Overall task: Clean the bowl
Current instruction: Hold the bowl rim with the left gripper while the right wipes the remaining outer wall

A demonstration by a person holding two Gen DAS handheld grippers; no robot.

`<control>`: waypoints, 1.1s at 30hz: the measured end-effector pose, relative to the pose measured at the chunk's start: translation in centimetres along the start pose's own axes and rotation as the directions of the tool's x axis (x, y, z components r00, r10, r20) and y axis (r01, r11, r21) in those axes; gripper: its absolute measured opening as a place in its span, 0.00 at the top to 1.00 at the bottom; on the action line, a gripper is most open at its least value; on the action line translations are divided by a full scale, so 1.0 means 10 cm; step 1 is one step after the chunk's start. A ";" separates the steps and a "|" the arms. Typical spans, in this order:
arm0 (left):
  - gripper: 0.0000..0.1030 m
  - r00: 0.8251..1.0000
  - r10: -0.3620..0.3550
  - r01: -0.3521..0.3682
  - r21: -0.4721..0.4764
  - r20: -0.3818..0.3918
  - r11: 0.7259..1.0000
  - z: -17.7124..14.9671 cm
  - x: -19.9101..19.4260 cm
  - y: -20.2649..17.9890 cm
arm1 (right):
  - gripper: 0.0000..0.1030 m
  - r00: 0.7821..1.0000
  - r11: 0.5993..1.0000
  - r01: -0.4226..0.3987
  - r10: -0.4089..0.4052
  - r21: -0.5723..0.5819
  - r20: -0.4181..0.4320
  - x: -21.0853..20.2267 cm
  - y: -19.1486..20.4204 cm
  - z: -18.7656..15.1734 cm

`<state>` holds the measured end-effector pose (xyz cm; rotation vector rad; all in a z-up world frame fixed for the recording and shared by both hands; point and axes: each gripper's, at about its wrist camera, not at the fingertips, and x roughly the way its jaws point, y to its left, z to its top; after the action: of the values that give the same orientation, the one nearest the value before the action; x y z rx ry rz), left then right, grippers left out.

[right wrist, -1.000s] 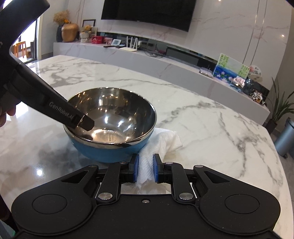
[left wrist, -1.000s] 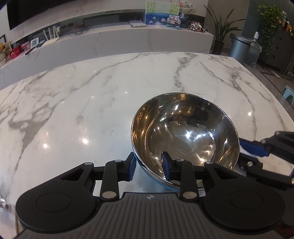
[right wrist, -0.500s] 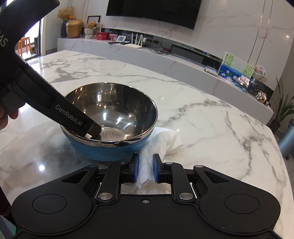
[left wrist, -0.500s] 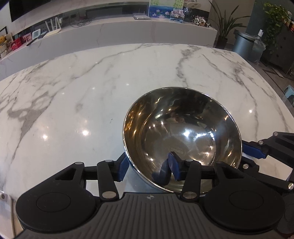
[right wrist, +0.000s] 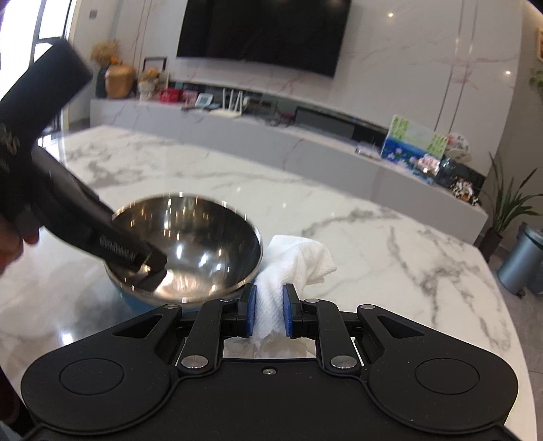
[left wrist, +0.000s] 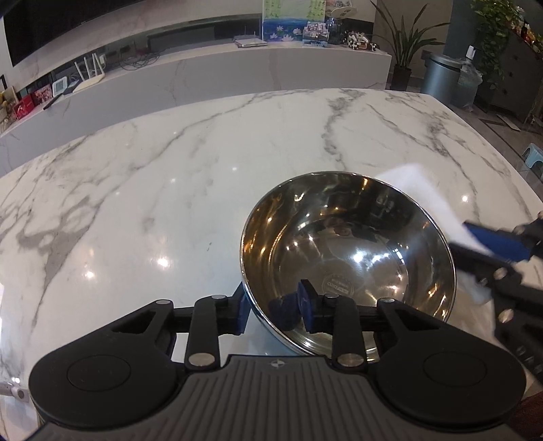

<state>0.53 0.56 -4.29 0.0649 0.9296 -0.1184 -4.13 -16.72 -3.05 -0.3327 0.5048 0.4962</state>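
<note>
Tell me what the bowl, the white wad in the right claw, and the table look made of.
Bowl: polished steel inside, mirror glints; blue outer shell, material unclear. Wad: likely paper towel, embossed, crumpled. Table: glossy grey-veined marble or lookalike.

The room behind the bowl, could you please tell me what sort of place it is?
Probably a home living room: a big wall-mounted TV, a long marble console holding a router and ornaments, and a potted plant.

In the left wrist view, the right gripper (left wrist: 488, 242) and its white paper towel (left wrist: 424, 200) are blurred and cut by the right edge. The bowl (left wrist: 346, 251) hides its near rim behind the left gripper (left wrist: 273, 305).
</note>
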 end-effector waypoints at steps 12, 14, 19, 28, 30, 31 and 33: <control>0.75 1.000 0.009 -0.009 -0.007 0.005 1.000 0.02 0.03 0.00 | 0.86 0.998 0.999 -0.034 0.033 -0.030 -0.052 -0.03 0.09 -0.05; 0.75 1.000 0.010 -0.010 -0.008 0.004 1.000 0.03 0.04 0.00 | 0.86 0.997 0.998 -0.045 0.042 -0.036 -0.066 -0.02 0.11 -0.07; 0.75 1.000 0.010 -0.010 -0.011 0.003 1.000 0.03 0.04 0.00 | 0.86 0.993 0.996 -0.070 0.065 -0.052 -0.102 0.03 0.18 -0.11; 0.75 1.000 0.007 -0.006 -0.025 0.005 1.000 0.02 0.04 0.02 | 0.86 0.982 0.991 -0.109 0.094 -0.080 -0.162 0.12 0.29 -0.17; 0.73 1.000 0.007 -0.006 -0.031 0.016 1.000 0.02 0.03 0.04 | 0.86 0.983 0.993 -0.095 0.081 -0.077 -0.165 0.13 0.28 -0.17; 0.72 1.000 0.007 -0.006 -0.034 0.022 0.999 0.02 0.02 0.04 | 0.86 0.984 0.994 -0.081 0.068 -0.071 -0.162 0.13 0.27 -0.16; 0.59 0.999 0.012 -0.010 -0.052 0.044 0.999 0.02 -0.01 0.07 | 0.86 0.987 0.998 -0.040 0.031 -0.055 -0.160 0.13 0.22 -0.15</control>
<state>0.77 1.21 -4.08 0.0197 0.8878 -0.0852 -4.89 -15.05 -5.37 -0.4222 0.6527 0.5222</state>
